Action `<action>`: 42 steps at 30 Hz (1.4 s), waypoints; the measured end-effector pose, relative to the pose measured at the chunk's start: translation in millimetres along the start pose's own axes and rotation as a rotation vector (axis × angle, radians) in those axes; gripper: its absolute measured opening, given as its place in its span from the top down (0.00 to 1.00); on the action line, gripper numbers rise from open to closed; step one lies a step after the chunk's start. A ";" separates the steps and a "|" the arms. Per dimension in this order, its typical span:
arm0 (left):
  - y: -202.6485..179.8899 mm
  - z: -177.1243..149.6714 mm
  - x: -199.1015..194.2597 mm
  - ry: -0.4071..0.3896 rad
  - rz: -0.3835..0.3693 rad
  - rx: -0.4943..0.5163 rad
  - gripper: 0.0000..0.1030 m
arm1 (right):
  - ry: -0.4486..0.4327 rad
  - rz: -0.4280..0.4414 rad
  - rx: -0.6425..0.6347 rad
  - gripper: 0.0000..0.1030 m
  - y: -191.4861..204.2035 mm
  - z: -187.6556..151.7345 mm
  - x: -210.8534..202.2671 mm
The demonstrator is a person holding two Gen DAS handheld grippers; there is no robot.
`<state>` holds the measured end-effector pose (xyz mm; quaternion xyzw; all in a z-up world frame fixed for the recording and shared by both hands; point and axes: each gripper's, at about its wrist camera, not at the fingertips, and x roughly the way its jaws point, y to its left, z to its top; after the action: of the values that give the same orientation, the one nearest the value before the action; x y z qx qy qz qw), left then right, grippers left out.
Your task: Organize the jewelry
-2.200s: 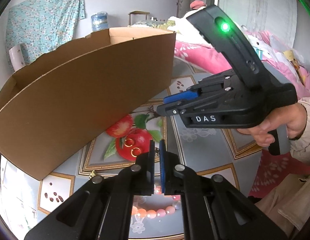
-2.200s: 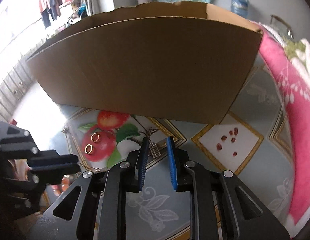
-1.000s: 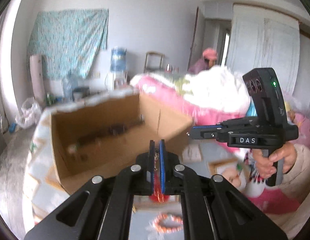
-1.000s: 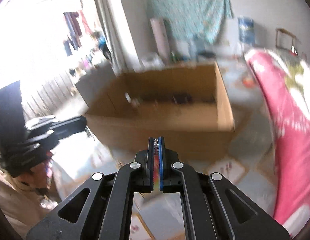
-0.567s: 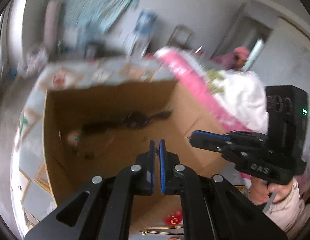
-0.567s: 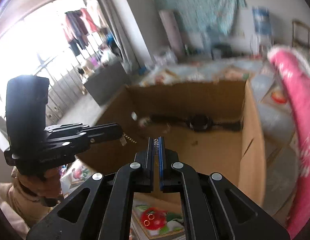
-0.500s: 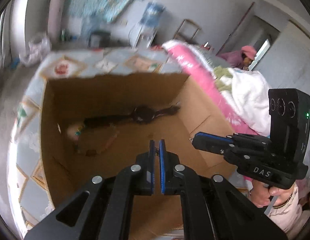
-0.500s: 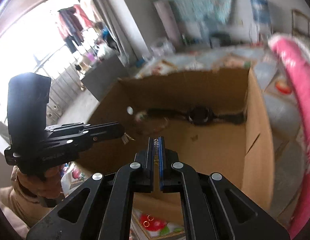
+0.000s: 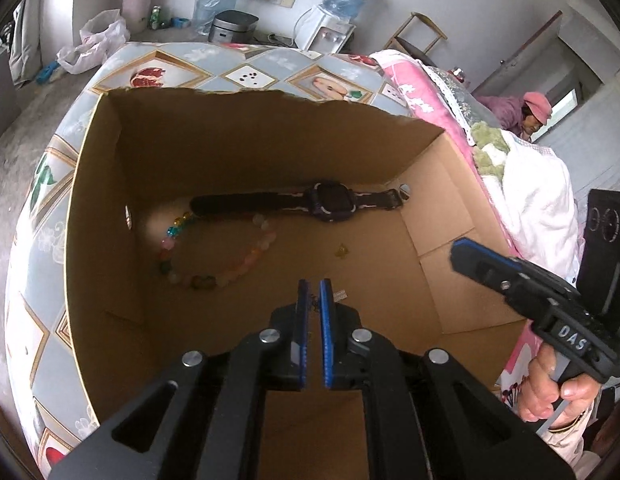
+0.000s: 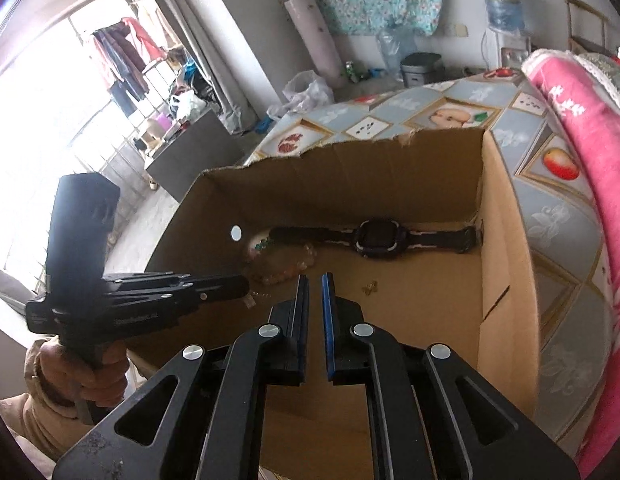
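Observation:
An open cardboard box holds a black watch, a pastel bead bracelet and a tiny gold piece. Both grippers point down into the box. My left gripper is shut on a thin chain with a small silver tag dangling at its tips. My right gripper hovers over the box floor. Its jaws are opening, and a narrow gap shows with nothing between them.
The box stands on a table with a grey fruit-print cloth. A pink blanket lies along the right side. A person in a pink hat sits far behind. Bags and a water dispenser stand by the back wall.
Both grippers came over the box and tipped down into it. The right jaws, shut on a small silver piece before, have parted and the piece is gone from between them.

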<state>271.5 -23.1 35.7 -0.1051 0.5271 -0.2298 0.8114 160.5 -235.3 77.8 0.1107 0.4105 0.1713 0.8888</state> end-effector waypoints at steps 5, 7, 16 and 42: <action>0.1 0.5 -1.0 -0.002 0.013 0.003 0.94 | -0.032 -0.004 0.017 0.92 -2.3 -2.5 -12.5; 0.2 0.9 -1.6 -0.004 0.020 0.002 0.91 | -0.039 -0.005 0.022 0.92 -4.0 -3.4 -15.9; -6.0 -1.1 -27.1 -0.093 0.065 0.025 0.78 | -0.082 -0.001 0.044 0.88 -5.1 -19.5 -37.7; 4.8 -179.4 -39.0 -0.106 0.326 0.214 0.28 | 0.062 -0.079 0.054 0.62 11.7 -155.9 -25.1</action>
<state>97.4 12.8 -10.5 0.0566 0.4664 -0.1444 0.8709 23.1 -225.8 -0.4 0.1128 0.4465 0.1281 0.8784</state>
